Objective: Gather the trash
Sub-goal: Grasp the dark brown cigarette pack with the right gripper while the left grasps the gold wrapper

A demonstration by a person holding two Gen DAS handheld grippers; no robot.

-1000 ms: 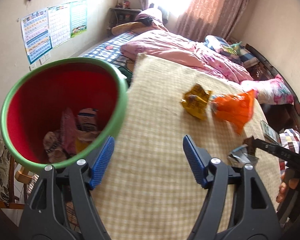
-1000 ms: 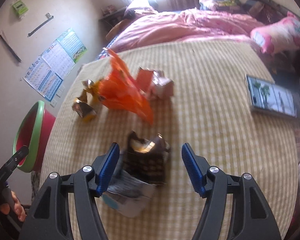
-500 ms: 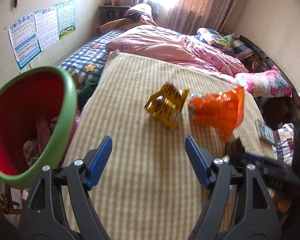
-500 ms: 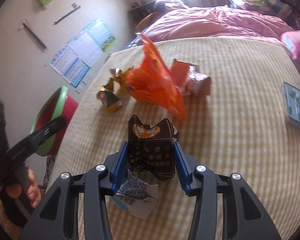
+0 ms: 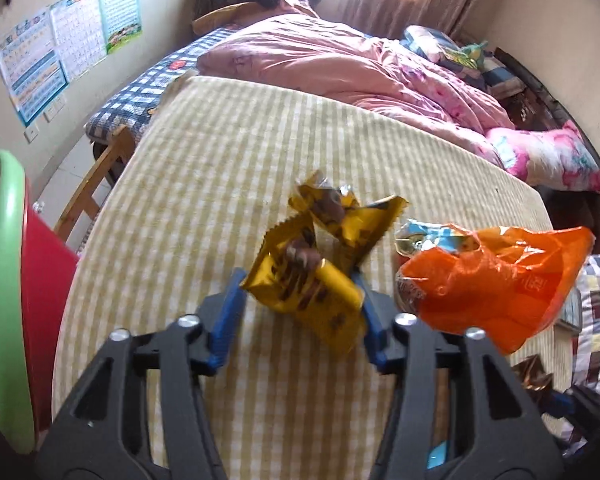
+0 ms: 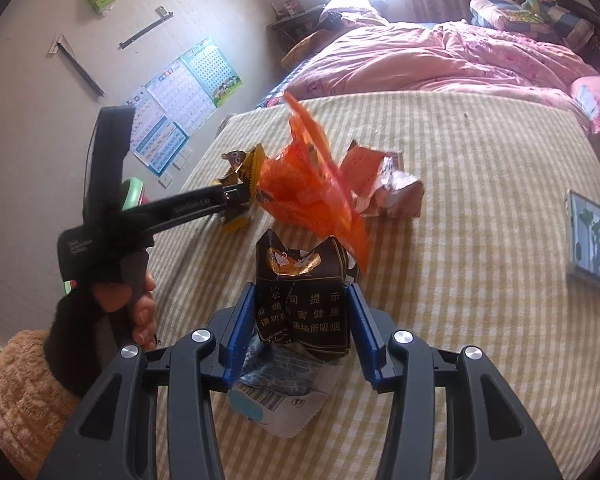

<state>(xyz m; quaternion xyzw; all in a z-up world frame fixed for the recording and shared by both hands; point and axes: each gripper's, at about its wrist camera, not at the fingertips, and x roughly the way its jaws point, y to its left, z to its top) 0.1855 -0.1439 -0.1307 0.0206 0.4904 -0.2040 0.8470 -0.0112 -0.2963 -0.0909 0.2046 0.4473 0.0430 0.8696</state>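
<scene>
My left gripper [image 5: 300, 312] is shut on a crumpled yellow snack wrapper [image 5: 320, 268] on the striped table cloth; it also shows in the right wrist view [image 6: 240, 196]. My right gripper [image 6: 300, 328] is shut on a dark brown cigarette pack [image 6: 304, 300] with white Chinese print. An orange plastic bag [image 5: 488, 280] lies just right of the yellow wrapper, also seen in the right wrist view [image 6: 312, 188]. A red bin with a green rim [image 5: 4, 280] stands at the table's left edge.
A torn white and blue packet [image 6: 280, 400] lies under the right gripper. A crumpled pink carton [image 6: 384, 188] sits behind the orange bag. A phone [image 6: 592, 240] lies at the table's right side. A bed with a pink quilt [image 5: 340, 56] stands beyond the table.
My left gripper moved from the bin to the yellow wrapper and closed on it. My right gripper closed on the cigarette pack about half a second ago and still holds it.
</scene>
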